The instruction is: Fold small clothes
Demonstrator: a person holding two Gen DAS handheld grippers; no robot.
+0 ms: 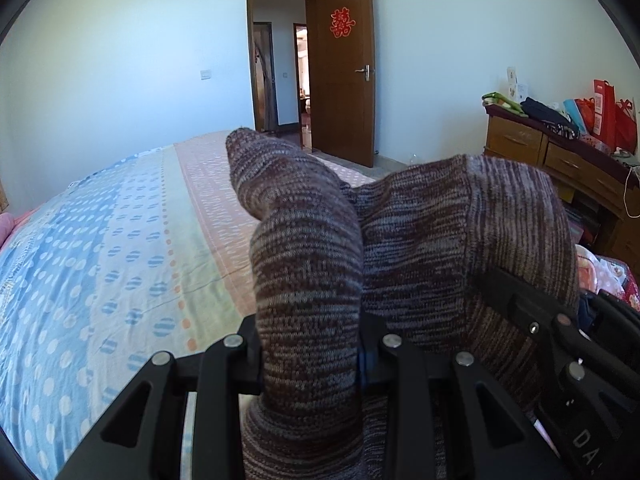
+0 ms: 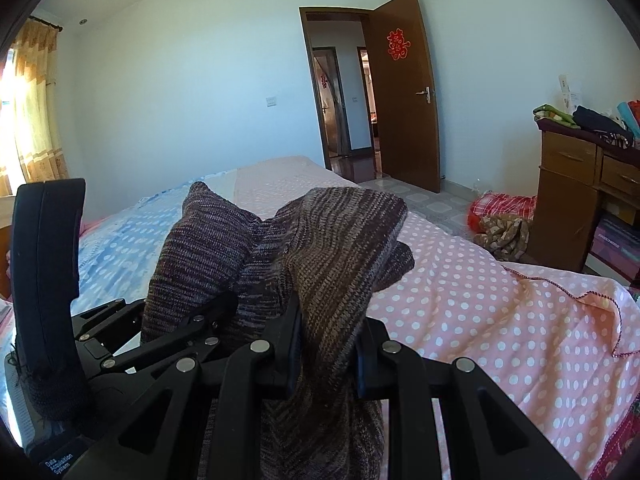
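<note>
Lying across the room: bed (image 2: 500,300), its spotted sheet showing pink on one side and blue on the other; this is the landmark for every place below.
Standing beyond the bed's far end: brown door (image 2: 404,92), swung open, wearing a red paper cutting (image 2: 398,45) on its panel.
Standing beside the bed, on the pink side: wooden dresser (image 2: 568,196), carrying a heap of clothes and bags on its top.
Lying on the floor between bed and dresser: red checked cloth (image 2: 504,206) and a brown patterned cloth just beside it.
Hanging above the bed, lifted clear of the sheet: knitted garment (image 1: 420,240), maroon and grey marl, bunching in thick folds between the two tools.
Clamping on the knit over the bed: left gripper (image 1: 310,364), both black jaws pressing a fold that is standing up between them and spilling below.
Clamping on the knit over the bed, just beside the left one: right gripper (image 2: 326,360), jaws squeezing another fold; the left tool's handle is showing at this view's left edge.
</note>
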